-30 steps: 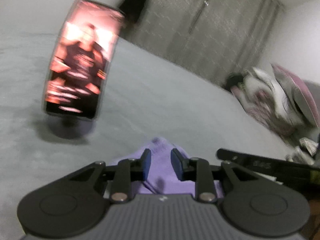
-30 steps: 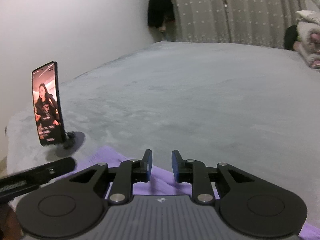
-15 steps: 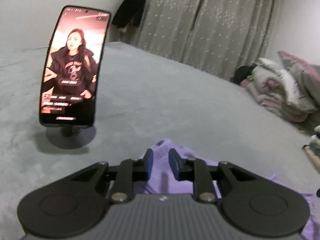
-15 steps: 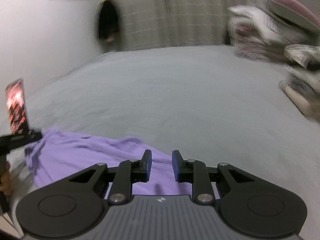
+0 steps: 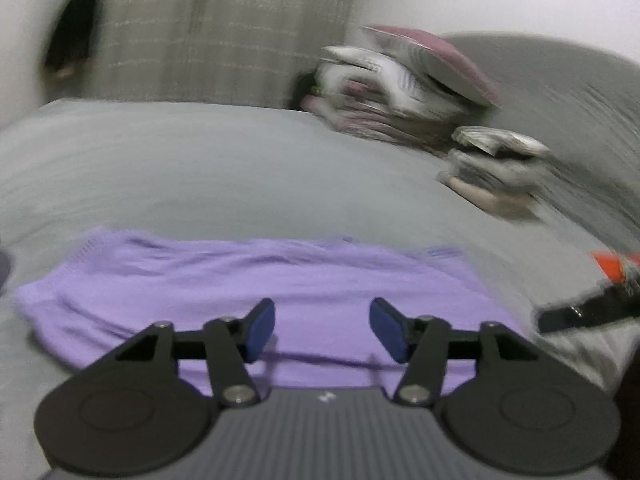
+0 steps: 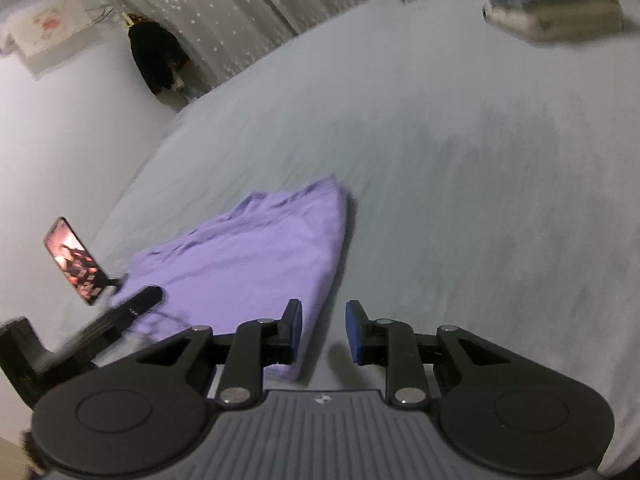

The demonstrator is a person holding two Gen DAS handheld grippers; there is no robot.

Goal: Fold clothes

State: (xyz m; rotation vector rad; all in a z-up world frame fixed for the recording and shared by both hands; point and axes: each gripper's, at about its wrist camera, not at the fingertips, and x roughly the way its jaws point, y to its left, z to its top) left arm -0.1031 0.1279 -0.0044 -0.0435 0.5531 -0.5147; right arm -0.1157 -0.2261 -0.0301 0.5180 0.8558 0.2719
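Both tongs gape empty — left gripper [image 5: 322, 330] wide, right gripper [image 6: 323, 332] narrower — over the purple garment [image 6: 256, 256] lying flattish on the grey bed [image 6: 460, 160]; between folds probably, next grab needs an edge or corner.

**A home bedroom**

A wide bed [image 6: 460, 128] under a grey cover fills both views. Patterned curtains [image 6: 256, 12] hang along the far wall, a dark garment [image 6: 158, 56] hangs beside them, and folded bedding with a pink pillow [image 5: 404, 92] is stacked at the bed's head.
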